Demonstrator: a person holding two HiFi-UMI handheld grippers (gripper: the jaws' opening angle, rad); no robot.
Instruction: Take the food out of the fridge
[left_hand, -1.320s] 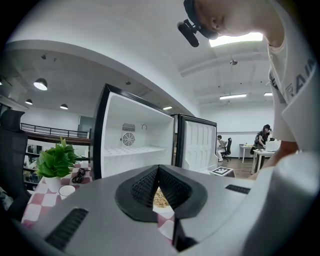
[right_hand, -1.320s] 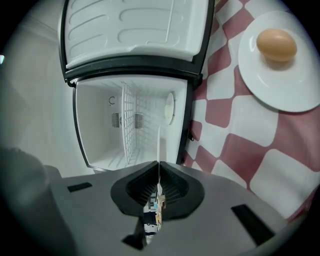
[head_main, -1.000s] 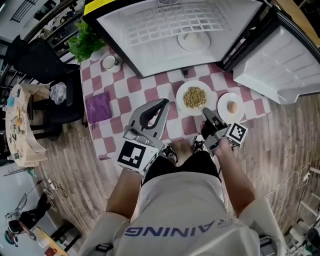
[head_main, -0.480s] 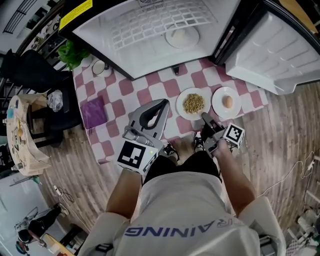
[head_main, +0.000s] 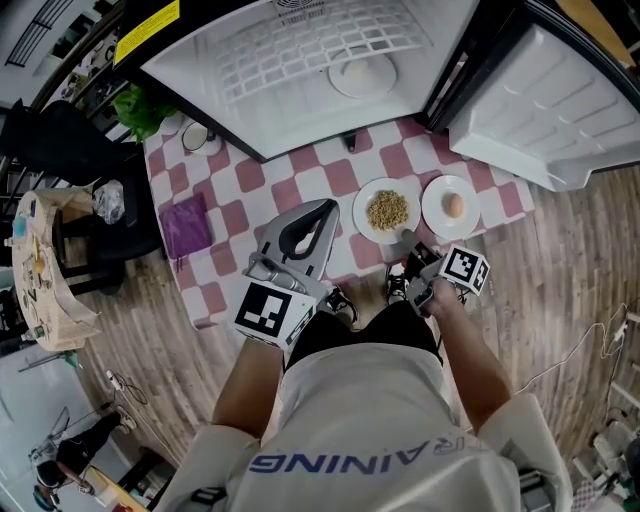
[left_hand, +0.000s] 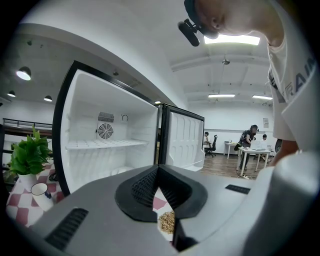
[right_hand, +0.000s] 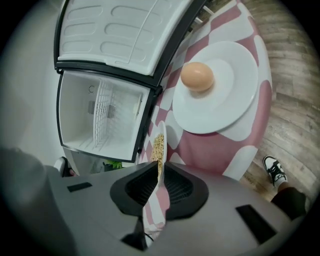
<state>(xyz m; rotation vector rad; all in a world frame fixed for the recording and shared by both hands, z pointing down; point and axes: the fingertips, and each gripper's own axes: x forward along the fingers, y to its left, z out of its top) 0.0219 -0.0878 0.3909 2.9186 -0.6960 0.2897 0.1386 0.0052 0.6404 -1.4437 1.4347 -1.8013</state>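
Two plates of food sit out on the checkered tabletop (head_main: 300, 180), both toward its near right corner. The grain plate (head_main: 362, 200) is white and round, with a heap of tan grains (head_main: 388, 210) in the middle. It lies close to the near edge. Just to its right, almost at the corner, the egg plate (head_main: 465, 225) carries one brown egg (head_main: 453, 205), which lies off-centre toward the fridge in the right tool's view (right_hand: 197, 76).

A third white dish (head_main: 362, 75) lies on the floor of the open fridge (head_main: 300, 60), under the wire shelf. What is on it is too pale to tell. The fridge stands along the tabletop's far edge, with its door (head_main: 540, 110) swung out past the right edge.

The right tool (head_main: 408, 238) reaches in from the near edge. Its jaws are closed on the near rim of the grain plate, which shows edge-on between the pads (right_hand: 172, 187), grains (right_hand: 158, 146) just beyond. The left tool (head_main: 326, 207) hangs above the near edge, left of the grain plate. Its tips are closed together with nothing between them (left_hand: 157, 170).

A purple cloth (head_main: 186, 222) lies by the left edge. A mug (head_main: 197, 136) and a plant (head_main: 135, 105) stand at the far left corner.
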